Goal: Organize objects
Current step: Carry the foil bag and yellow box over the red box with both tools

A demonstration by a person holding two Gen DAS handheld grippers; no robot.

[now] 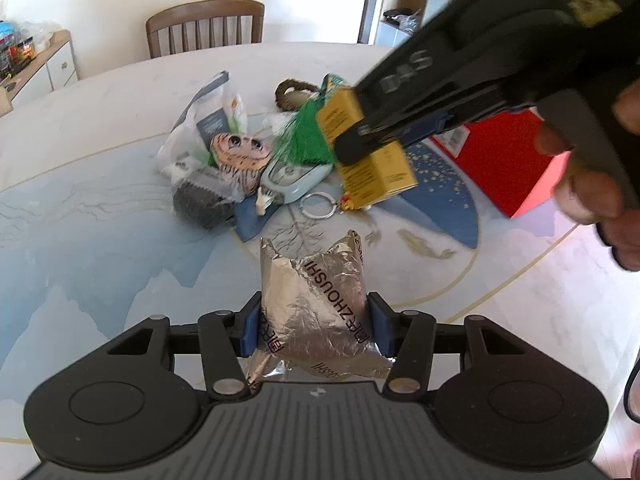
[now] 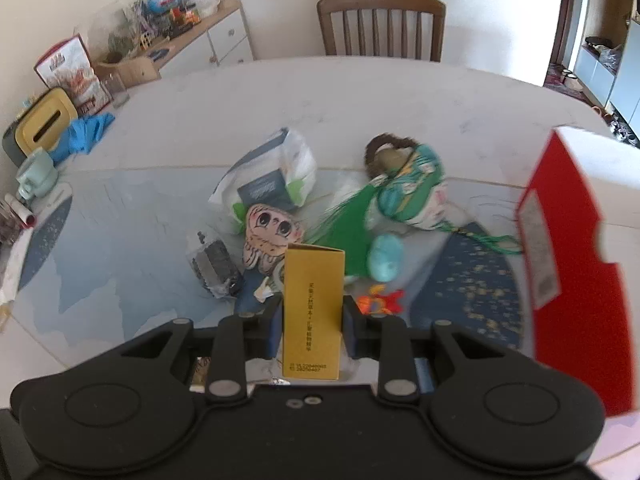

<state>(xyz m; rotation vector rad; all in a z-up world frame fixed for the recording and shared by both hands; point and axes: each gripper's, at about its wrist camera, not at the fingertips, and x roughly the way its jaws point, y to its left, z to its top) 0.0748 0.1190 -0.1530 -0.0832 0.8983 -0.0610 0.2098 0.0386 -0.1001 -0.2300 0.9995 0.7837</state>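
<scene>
My left gripper [image 1: 314, 326] is shut on a crumpled silver foil packet [image 1: 316, 300] and holds it above the table. My right gripper [image 2: 312, 326] is shut on a yellow box [image 2: 313, 312]; in the left wrist view the box [image 1: 366, 152] hangs in the air over the pile, with the right gripper [image 1: 370, 140] coming in from the upper right. A pile lies mid-table: a cartoon-face pouch [image 2: 272, 232], a plastic bag with a dark box [image 2: 276, 180], a green tassel ornament [image 2: 400, 192], a light blue case [image 2: 386, 258] and a key ring [image 1: 318, 206].
A red open box [image 2: 568, 264] stands at the right of the table; it also shows in the left wrist view [image 1: 512, 156]. A wooden chair [image 2: 380, 28] stands behind the table. A cluttered sideboard [image 2: 168, 40], a yellow tissue box [image 2: 46, 122] and a blue cloth [image 2: 84, 132] are at far left.
</scene>
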